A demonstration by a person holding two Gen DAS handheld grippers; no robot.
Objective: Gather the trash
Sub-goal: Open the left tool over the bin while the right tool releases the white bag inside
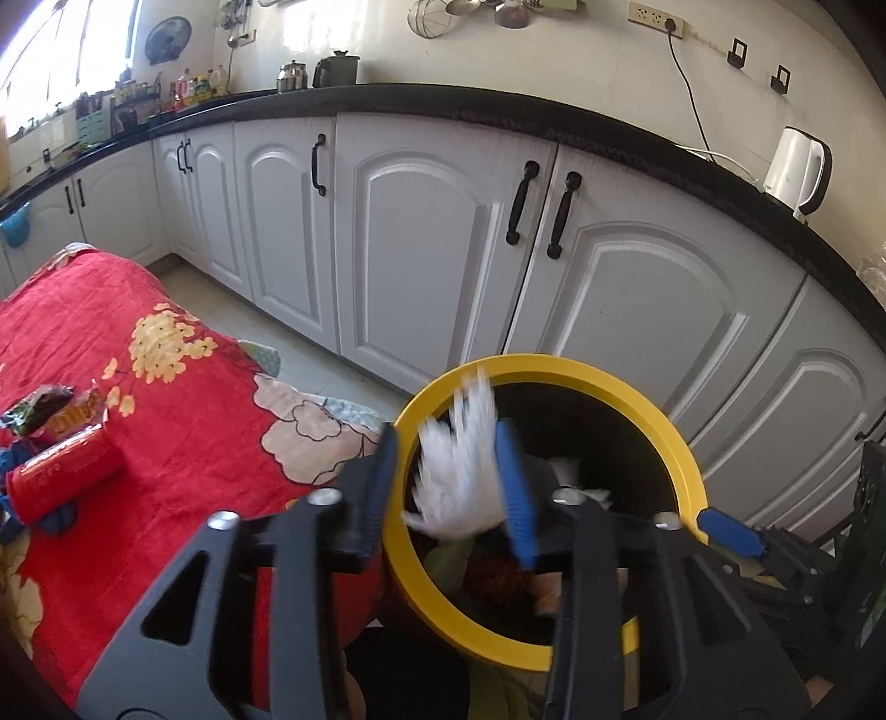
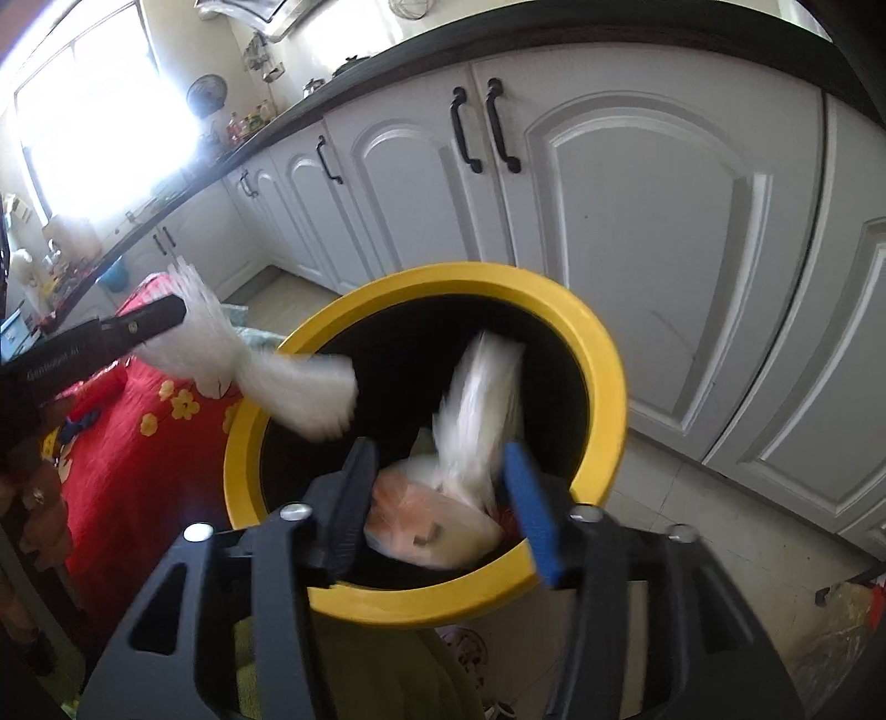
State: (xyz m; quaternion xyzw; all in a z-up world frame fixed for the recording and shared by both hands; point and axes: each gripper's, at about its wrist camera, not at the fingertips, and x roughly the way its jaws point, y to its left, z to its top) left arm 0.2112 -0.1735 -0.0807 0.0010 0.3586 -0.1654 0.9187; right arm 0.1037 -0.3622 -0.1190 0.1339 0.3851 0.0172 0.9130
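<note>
White tissue [image 1: 462,476] blurs between your left gripper [image 1: 451,487] jaws, part-open over the yellow-rimmed bin [image 1: 637,393]; your right gripper [image 2: 443,509] likewise, another tissue [image 2: 482,410] loose.

White cabinet doors [image 1: 432,232] with black handles [image 1: 520,202] run along the far side under a black counter [image 1: 443,102]. A white kettle [image 1: 797,169] stands on the counter at the right, with a wall socket [image 1: 656,19] above. A red flowered cloth [image 1: 166,360] lies at the near left.
</note>
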